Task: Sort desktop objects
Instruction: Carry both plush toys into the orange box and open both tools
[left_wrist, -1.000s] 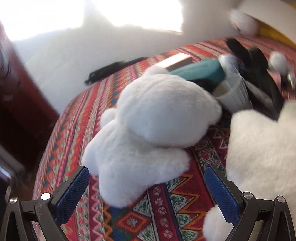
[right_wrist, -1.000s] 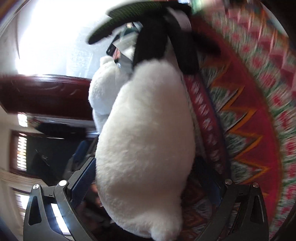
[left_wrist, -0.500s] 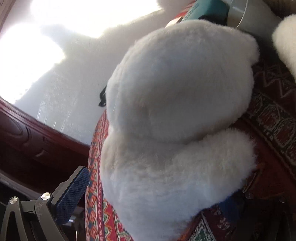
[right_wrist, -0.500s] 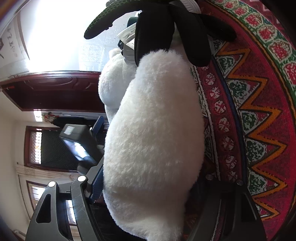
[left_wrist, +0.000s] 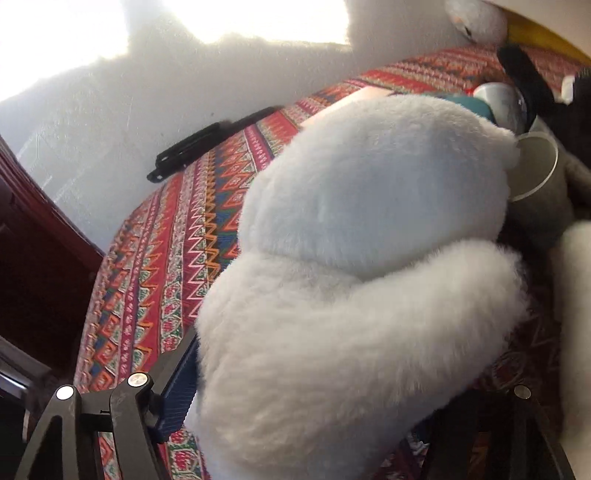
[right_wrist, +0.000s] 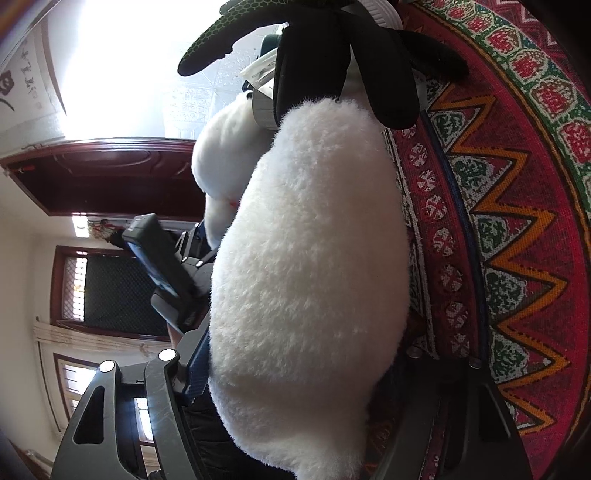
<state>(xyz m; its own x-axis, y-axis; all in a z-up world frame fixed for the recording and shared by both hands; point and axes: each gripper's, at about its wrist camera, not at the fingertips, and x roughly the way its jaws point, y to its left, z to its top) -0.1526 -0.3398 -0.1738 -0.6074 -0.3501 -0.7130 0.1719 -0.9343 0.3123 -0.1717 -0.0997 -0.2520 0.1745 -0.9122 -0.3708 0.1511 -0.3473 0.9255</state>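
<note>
In the left wrist view a white plush bear (left_wrist: 351, 266) fills the frame on the patterned red tablecloth (left_wrist: 184, 251). My left gripper (left_wrist: 314, 402) is shut on the bear's lower body; its left blue pad (left_wrist: 177, 391) presses the fur and the right finger is mostly hidden. In the right wrist view a white plush sheep with black ears and legs (right_wrist: 310, 277) lies between the fingers of my right gripper (right_wrist: 295, 373), which is shut on its body. The bear (right_wrist: 221, 162) shows behind the sheep, with the left gripper (right_wrist: 192, 254) beside it.
A white cup (left_wrist: 535, 177) and a teal object (left_wrist: 476, 105) sit behind the bear. A black pen-like item (left_wrist: 207, 146) lies at the cloth's far edge by the wall. A dark wooden door (right_wrist: 103, 173) stands to the left. The tablecloth (right_wrist: 517, 258) spreads on the right.
My left gripper moved in around the bear and closed on its lower body. The right gripper closed a little tighter on the sheep and the view tilted.
</note>
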